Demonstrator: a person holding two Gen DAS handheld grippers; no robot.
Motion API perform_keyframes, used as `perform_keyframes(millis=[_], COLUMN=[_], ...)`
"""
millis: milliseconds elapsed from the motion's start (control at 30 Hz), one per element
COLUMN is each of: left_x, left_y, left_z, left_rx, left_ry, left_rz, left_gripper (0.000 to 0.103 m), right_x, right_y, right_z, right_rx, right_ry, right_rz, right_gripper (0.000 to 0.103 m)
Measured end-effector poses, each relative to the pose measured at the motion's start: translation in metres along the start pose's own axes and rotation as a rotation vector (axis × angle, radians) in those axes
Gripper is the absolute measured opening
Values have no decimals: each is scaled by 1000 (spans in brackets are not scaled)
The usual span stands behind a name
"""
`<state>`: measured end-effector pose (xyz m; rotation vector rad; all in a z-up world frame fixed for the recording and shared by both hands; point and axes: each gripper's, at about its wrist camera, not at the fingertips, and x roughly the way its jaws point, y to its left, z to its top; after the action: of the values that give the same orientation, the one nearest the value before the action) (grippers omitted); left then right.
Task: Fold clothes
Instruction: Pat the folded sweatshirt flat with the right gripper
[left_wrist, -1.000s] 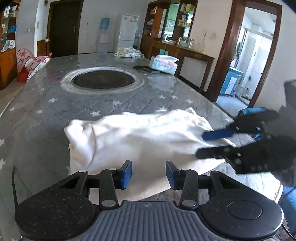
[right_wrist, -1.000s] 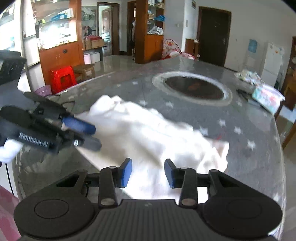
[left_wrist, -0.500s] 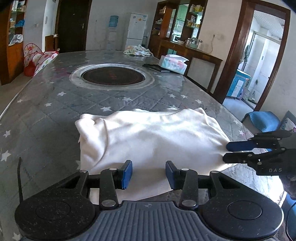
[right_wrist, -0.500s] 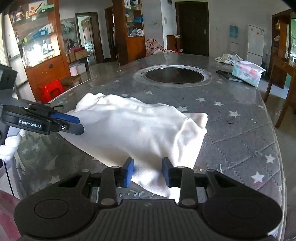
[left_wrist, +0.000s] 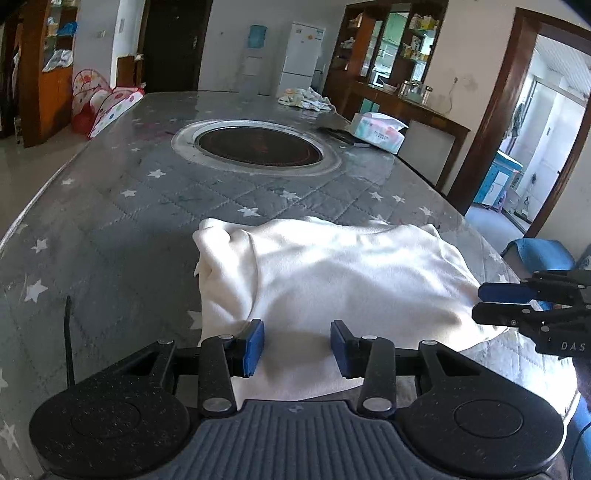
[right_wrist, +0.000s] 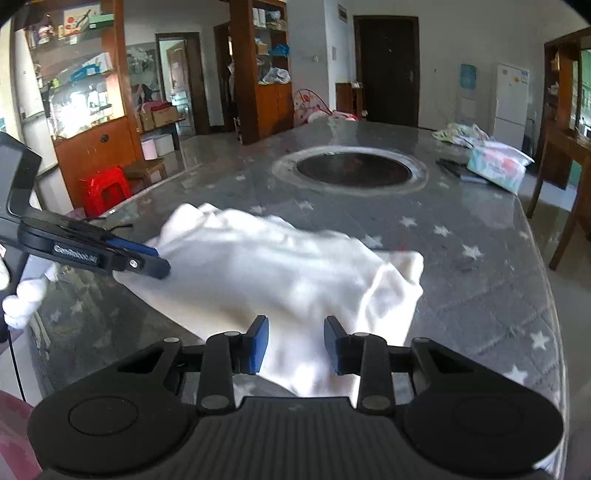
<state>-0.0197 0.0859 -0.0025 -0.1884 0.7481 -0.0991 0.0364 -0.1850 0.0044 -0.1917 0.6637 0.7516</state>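
We see a white garment lying rumpled and partly folded on the grey, star-patterned worktop, on the near side of the round dark inset sunk in the worktop's middle. Taking that garment as our landmark, the left claw hangs over its near edge, tilted downward, its two blue pads standing apart with the cloth lying under the gap and neither pad pressing on it, so we read it as open and gripping nothing. In the right wrist view the same left claw comes in from the garment's left side, its fingers nearly level and stacked one over the other, the tips at the cloth's left edge; a white-gloved hand holds its handle. The right claw is likewise angled down over the garment's near right corner, its pads apart and open with cloth below the gap, nothing pinched. From the left wrist view the right claw reaches in level at the garment's right edge, fingers one above the other; we cannot tell there whether it touches the cloth. Beyond the garment, past the inset, lies a tissue pack near the worktop's far right side.
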Motion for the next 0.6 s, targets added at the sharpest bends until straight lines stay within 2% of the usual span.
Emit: perform_keyframes(millis=[233, 367, 500, 600], left_x=[-1, -2, -5, -8], left_y=[-2, -3, -7, -9], left_z=[0, 1, 1, 1], left_rx=[-12, -19, -20, -22], left_ry=[7, 10, 5, -1], left_rz=[-1, -1, 0, -2], left_gripper=[48, 55, 61, 72], right_x=[28, 23, 24, 23], right_y=[16, 17, 15, 15], right_z=[1, 3, 0, 0], right_rx=[-29, -19, -5, 14], right_ry=[30, 15, 15, 2], right_rz=[18, 12, -2, -5], right_gripper=[33, 35, 41, 48])
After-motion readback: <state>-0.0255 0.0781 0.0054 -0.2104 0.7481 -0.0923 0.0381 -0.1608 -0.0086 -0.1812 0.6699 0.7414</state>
